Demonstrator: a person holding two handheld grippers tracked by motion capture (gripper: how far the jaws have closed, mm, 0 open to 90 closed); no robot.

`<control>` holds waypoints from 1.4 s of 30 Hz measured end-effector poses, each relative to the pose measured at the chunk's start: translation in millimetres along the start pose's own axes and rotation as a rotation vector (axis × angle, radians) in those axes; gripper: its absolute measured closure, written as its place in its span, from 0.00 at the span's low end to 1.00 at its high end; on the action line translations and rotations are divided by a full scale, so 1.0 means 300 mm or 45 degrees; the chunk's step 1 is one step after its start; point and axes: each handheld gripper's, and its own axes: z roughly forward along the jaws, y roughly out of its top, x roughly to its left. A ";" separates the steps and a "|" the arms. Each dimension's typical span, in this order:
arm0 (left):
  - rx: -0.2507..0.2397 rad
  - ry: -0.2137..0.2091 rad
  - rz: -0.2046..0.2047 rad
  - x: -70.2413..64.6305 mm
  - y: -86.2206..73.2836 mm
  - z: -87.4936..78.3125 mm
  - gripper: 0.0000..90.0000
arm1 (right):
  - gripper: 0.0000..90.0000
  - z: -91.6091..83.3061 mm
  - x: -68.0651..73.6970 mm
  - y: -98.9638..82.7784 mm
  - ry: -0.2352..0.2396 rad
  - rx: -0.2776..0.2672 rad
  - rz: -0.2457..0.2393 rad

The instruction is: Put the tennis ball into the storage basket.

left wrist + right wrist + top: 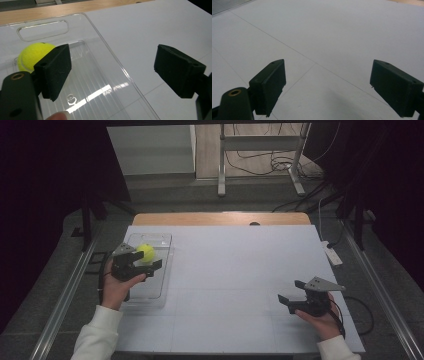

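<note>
A yellow tennis ball (145, 252) (32, 56) lies in the far end of a clear plastic tray (165, 270) (117, 75) at the table's left. My left gripper (147, 260) (112, 72) hovers over the tray, open, with nothing between its jaws; the ball sits just beyond and beside its left jaw. Its right jaw hangs past the tray's long rim, over the white sheet. My right gripper (291, 291) (327, 87) is held open near the table's front right, above bare white sheet, jaws wide apart and pointing left.
A white sheet (240, 270) covers most of the wooden table (220, 218). The tray has a cut-out handle (42, 30) at its far end. A white power strip (332, 254) lies off the right edge. Metal stand legs (260, 160) and cables sit on the floor beyond.
</note>
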 end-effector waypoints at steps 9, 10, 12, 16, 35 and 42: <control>-0.013 -0.041 0.021 -0.042 -0.036 -0.034 0.17 | 0.16 0.000 0.001 0.001 0.003 -0.003 -0.001; -0.010 -0.050 0.026 -0.049 -0.045 -0.040 0.17 | 0.16 0.000 0.001 0.001 0.003 -0.002 -0.001; -0.006 -0.052 0.030 -0.056 -0.057 -0.043 0.17 | 0.16 -0.001 0.001 0.000 0.001 -0.003 0.000; 0.007 -0.057 0.034 -0.063 -0.085 -0.051 0.17 | 0.16 -0.002 0.000 0.000 -0.003 -0.003 0.003; -0.004 -0.060 0.051 -0.080 -0.137 -0.056 0.17 | 0.15 -0.007 0.001 0.002 0.003 -0.012 0.005; 0.001 -0.061 0.056 -0.078 -0.136 -0.052 0.17 | 0.15 -0.006 0.000 0.001 0.002 -0.011 0.008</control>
